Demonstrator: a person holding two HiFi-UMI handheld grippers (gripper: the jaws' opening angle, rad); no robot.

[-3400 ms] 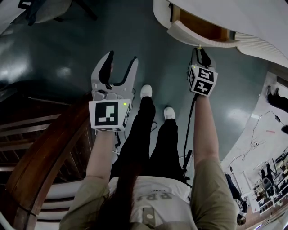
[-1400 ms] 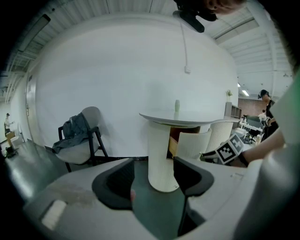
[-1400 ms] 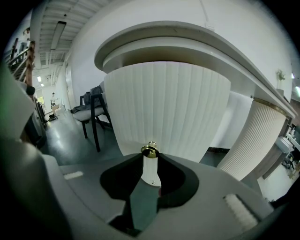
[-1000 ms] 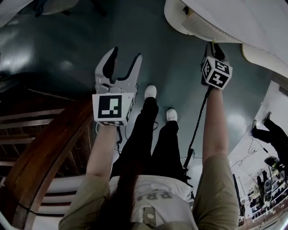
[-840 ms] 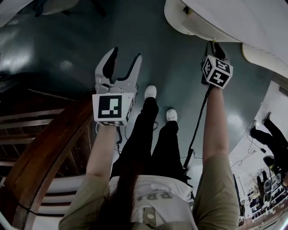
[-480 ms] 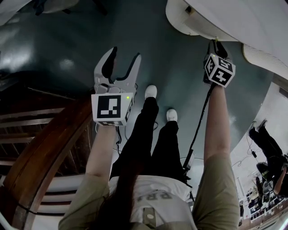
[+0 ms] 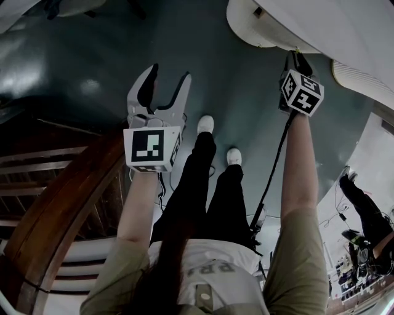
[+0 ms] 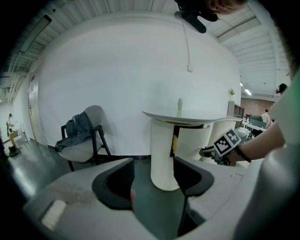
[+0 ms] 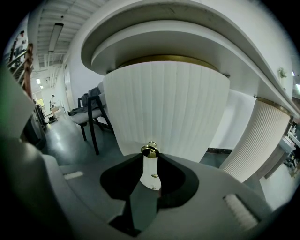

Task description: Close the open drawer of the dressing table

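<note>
Left gripper (image 7: 167,75) nearest, over the dark floor (image 7: 92,74), jaws spread wide with nothing between; right gripper (image 7: 295,58) farther out, jaws clamped on the brass-knobbed pull (image 9: 151,171) of the ribbed white drawer (image 9: 164,103), which sits tucked under the dressing table (image 7: 332,27) top.

Place: large open hall, workshop-like, with home furniture set out
Floor (image 7: 80,74): glossy, dark, poured
Ceiling: ribbed panels (image 9: 44,11), strip light (image 9: 55,30)
Furniture: white fluted dressing table (image 9: 164,108), right; chair (image 8: 89,136) draped with clothes, far left
Near left: curved wooden stair rail (image 7: 61,197)
Far right: benches (image 7: 360,271) cluttered with equipment
</note>
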